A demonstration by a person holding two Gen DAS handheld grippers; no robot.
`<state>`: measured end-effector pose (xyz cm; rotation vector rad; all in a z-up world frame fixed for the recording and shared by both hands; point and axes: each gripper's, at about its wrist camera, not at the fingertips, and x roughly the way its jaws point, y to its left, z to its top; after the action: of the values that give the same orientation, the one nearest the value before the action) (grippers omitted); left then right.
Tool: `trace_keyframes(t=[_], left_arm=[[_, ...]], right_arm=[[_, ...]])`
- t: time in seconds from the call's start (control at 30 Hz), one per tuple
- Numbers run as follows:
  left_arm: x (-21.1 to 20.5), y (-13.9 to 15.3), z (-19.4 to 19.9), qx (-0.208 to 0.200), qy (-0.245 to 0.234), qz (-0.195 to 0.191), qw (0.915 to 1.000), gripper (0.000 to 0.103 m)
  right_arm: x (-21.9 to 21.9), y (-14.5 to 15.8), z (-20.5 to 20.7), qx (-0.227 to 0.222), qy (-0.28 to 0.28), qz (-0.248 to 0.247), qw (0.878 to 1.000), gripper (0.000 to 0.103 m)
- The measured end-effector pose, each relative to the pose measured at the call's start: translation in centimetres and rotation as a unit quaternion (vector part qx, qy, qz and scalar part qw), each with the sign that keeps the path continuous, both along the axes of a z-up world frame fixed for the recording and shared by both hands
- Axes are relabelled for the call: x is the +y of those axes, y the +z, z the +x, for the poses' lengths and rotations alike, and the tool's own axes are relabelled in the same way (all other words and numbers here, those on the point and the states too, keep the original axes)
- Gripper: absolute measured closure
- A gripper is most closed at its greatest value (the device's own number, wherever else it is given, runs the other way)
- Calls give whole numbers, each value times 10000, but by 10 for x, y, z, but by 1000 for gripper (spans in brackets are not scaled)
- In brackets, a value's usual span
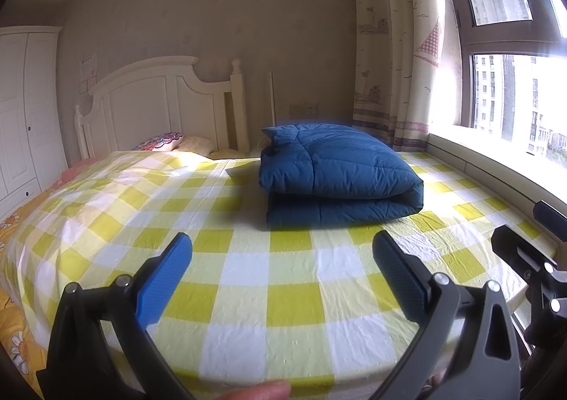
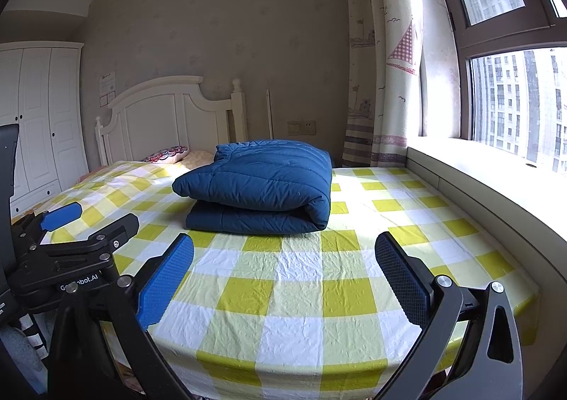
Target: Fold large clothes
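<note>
Left wrist view: the left gripper [image 1: 281,251] hangs spread wide and empty at the bottom of the frame; the folded blue padded coat [image 1: 336,175], perhaps a quilt, lies mid-frame on the checked sheet [image 1: 248,276].

Right wrist view: the right gripper [image 2: 283,253] gapes empty too, coat [image 2: 258,187] centre frame, 2 layers stacked.

Bare yellow-and-white checked bedsheet [image 2: 283,293] is left open up to the folded dark-blue quilted garment [image 2: 262,187]; the white window ledge [image 2: 478,180] bounds the right side.
</note>
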<state>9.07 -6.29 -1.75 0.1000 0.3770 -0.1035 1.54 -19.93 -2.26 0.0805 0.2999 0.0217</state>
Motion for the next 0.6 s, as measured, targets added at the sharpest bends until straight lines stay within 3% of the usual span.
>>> trace_keyframes(t=[0.6], left_arm=[[1, -8, 5, 128, -175, -9, 9998, 2]], right_arm=[[14, -10, 9, 204, 90, -111, 9997, 4]])
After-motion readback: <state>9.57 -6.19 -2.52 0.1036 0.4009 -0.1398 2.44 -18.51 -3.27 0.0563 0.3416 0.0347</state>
